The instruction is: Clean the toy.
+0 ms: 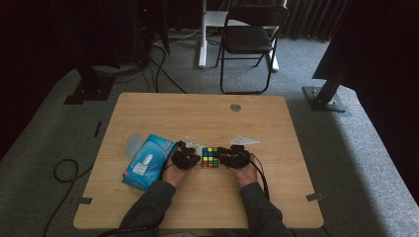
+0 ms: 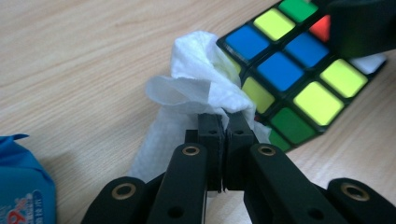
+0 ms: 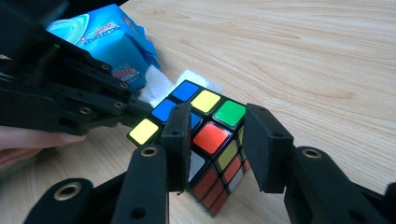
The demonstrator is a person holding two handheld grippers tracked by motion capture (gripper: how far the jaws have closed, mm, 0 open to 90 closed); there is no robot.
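Wiping looks underway: the left gripper (image 2: 223,122) pinches a soft, limp tissue (image 2: 196,88) against the cube (image 3: 205,135) mid-bench (image 1: 197,106), while the right gripper (image 3: 217,140) clamps the rigid, slick cube across opposite faces, likely the surest hold.

Scrambled multicolour cube (image 1: 210,157) mid-table, crumpled white tissue (image 2: 196,88) vs. its side.

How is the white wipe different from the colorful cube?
The white wipe is soft, crumpled and plain white; the cube is hard, square-edged and covered in coloured squares. The left gripper pinches the wipe with fingers shut tight; the right gripper holds the much wider cube. Both are at the wooden table.
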